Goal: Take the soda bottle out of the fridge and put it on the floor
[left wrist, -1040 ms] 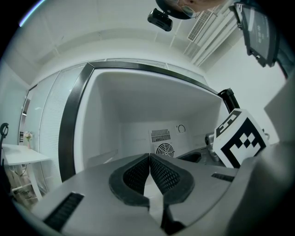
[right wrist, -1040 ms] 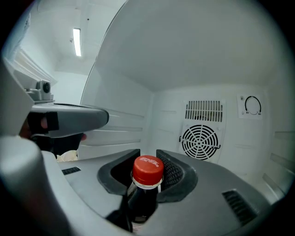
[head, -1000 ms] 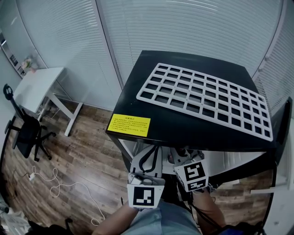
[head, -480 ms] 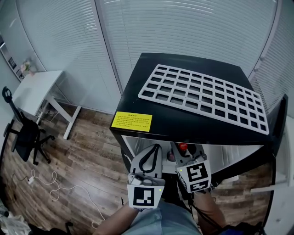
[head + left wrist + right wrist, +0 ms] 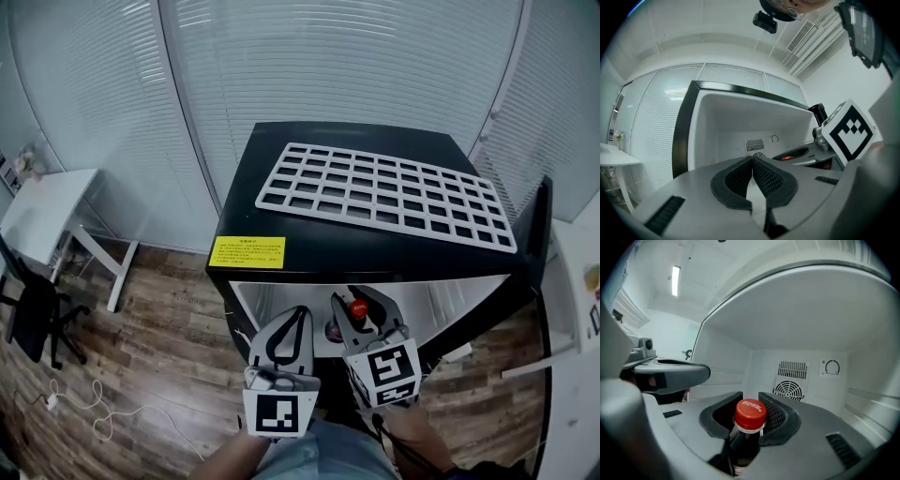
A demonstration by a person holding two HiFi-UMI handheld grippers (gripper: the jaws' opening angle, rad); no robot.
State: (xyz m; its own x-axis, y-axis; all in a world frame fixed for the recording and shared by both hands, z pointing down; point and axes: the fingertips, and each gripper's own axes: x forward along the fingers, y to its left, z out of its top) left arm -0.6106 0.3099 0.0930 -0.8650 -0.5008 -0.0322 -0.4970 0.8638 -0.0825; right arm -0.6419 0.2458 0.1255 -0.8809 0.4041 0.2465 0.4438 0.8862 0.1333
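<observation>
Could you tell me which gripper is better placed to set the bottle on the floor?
The right gripper: its jaws already grip the bottle at the neck. The left gripper is shut and empty beside it.

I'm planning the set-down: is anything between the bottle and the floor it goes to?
Nothing visible does: the right gripper holds the bottle at the fridge mouth, and the floor left of the fridge is bare.
</observation>
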